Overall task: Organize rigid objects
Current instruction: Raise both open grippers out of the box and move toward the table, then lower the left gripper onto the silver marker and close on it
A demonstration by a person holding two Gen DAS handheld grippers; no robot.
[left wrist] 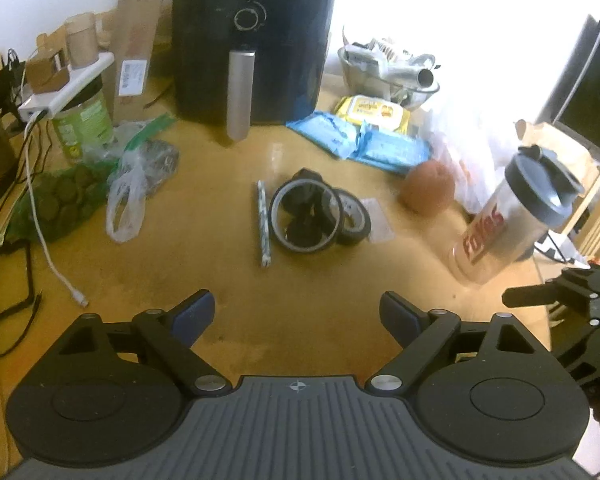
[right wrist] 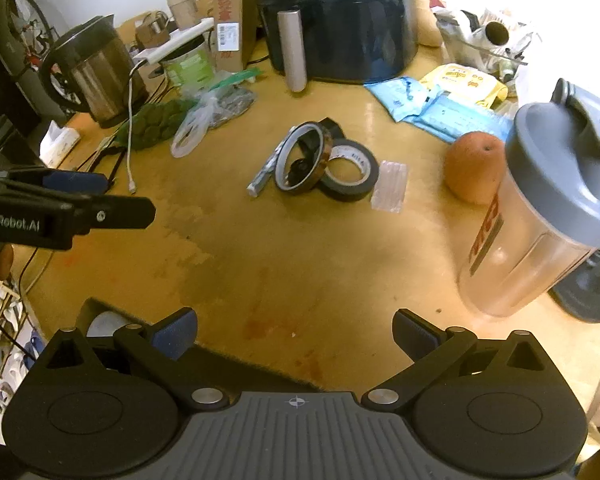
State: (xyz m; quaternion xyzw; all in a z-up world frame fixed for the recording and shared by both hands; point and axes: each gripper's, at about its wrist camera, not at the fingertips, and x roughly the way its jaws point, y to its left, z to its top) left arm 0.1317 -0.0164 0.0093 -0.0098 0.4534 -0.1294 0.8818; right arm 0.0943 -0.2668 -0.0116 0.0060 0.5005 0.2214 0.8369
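Two tape rolls lie mid-table: a large amber-edged roll (left wrist: pixel 305 217) (right wrist: pixel 304 156) leaning on a black roll (left wrist: pixel 355 218) (right wrist: pixel 350 176), with a small black object (left wrist: pixel 308 178) behind them. A thin silver stick (left wrist: pixel 263 228) (right wrist: pixel 265 174) lies to their left and a clear flat packet (right wrist: pixel 390 186) to their right. My left gripper (left wrist: pixel 296 316) is open and empty, well short of the rolls. My right gripper (right wrist: pixel 294 334) is open and empty at the table's near edge. A clear shaker bottle (left wrist: pixel 508 220) (right wrist: pixel 548 216) with a grey lid stands at right.
A black air fryer (left wrist: pixel 252 40) (right wrist: pixel 340 16) stands at the back. An orange fruit (left wrist: pixel 428 192) (right wrist: pixel 474 168), blue and yellow wipe packs (left wrist: pixel 372 136), plastic bags (left wrist: pixel 132 188), a kettle (right wrist: pixel 92 72), a white cable (left wrist: pixel 48 240) and a metal bowl (left wrist: pixel 392 76) crowd the table.
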